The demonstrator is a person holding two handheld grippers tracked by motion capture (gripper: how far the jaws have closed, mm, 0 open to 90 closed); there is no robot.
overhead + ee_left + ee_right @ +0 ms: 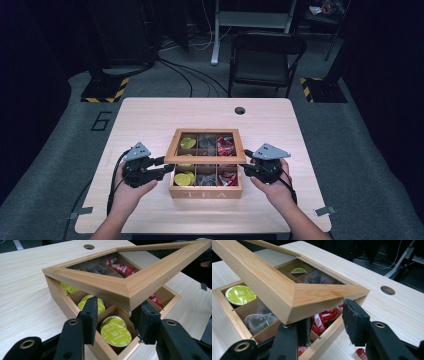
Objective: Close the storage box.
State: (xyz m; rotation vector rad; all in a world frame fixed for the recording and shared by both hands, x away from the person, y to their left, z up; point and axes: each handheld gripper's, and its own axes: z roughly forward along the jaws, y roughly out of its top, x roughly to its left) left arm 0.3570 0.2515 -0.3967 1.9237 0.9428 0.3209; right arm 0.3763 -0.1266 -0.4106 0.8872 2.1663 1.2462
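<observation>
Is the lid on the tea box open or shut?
Partly open. The lid is raised at its front, above the tea box, so the green pods show underneath in the front compartments. Both grippers' jaws sit at its front corners.

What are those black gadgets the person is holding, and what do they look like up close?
Each is a hand-held gripper: the left hand-held gripper and the right hand-held gripper are black, each topped by a grey three-cornered plate. Each has two flat jaws faced with dark padding, on arms with round metal-ringed holes. A black cable trails from the left one. Forearms are bare; no sleeves show.
</observation>
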